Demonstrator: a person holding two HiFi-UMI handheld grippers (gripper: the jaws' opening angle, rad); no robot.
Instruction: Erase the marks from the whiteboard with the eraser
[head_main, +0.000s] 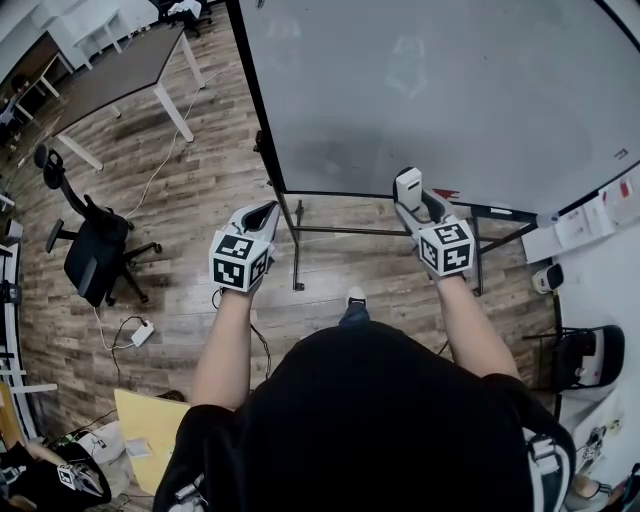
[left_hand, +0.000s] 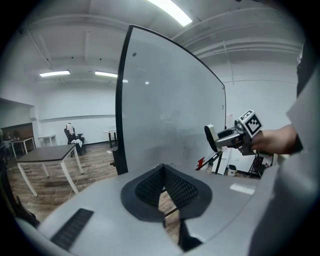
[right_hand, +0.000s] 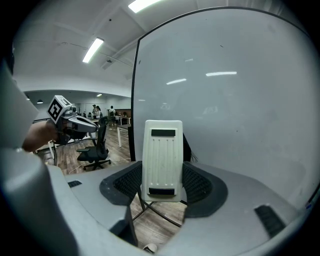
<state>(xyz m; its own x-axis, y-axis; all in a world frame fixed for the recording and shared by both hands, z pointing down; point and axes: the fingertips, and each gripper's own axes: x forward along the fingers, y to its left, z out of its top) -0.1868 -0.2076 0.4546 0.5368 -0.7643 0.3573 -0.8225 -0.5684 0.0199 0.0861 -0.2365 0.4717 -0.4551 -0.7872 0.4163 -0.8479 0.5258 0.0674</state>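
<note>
The eraser (right_hand: 162, 150) is a white plastic block, tall and narrow, with a ribbed back and a dark slot near each end. From your left gripper view its board-facing side looks dark. Your right gripper (right_hand: 161, 176) is clamped on it. The two black fingers (right_hand: 197, 185) press its long sides and the block stands upright between them, rising well past their tips.

From the head view the eraser sits low at the whiteboard (head_main: 430, 90), just over the bottom edge of its frame and toward the right of centre. No view settles whether it touches the surface. The board itself looks nearly clean — only faint grey smudging shows in its lower left part.

Your left gripper (left_hand: 163, 172) has its fingers (left_hand: 149, 189) pressed together at the tips, with nothing between them — only wood floor shows through the gap below. It hangs near the board's left edge, to the left of the eraser, level with the right gripper and well apart from it.
</note>
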